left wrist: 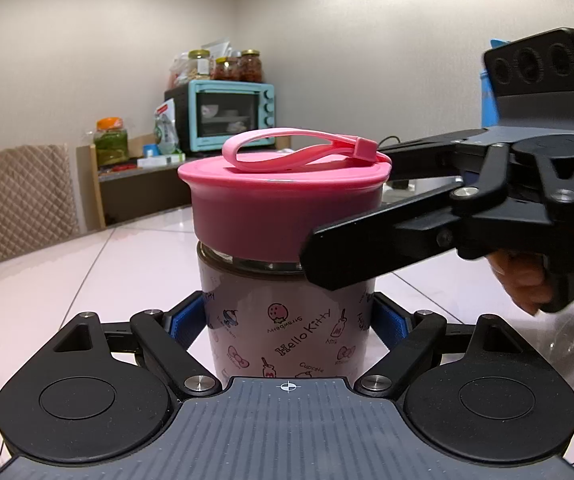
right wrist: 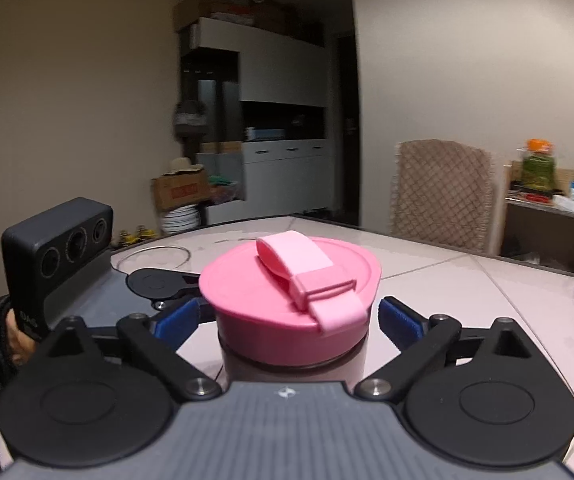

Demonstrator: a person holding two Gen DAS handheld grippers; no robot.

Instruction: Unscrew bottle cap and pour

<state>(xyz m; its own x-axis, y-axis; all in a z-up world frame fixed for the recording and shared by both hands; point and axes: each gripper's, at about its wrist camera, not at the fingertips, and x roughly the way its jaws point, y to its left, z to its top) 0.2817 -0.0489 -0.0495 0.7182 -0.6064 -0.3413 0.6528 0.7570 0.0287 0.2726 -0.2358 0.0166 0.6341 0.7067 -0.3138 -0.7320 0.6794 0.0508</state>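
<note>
A pink bottle [left wrist: 287, 332] printed with cartoon drawings stands upright on the pale tiled bench [left wrist: 47, 280], its pink cap [left wrist: 283, 204] on, with a loop strap lying flat across the top. My left gripper [left wrist: 287, 320] pinches the bottle's body between its blue-padded fingers [left wrist: 185, 326]. My right gripper [right wrist: 289, 316] sits level with the cap, its fingers [right wrist: 401, 322] spread to either side, not touching it. A chair [left wrist: 23, 200] stands behind the bench.
</note>
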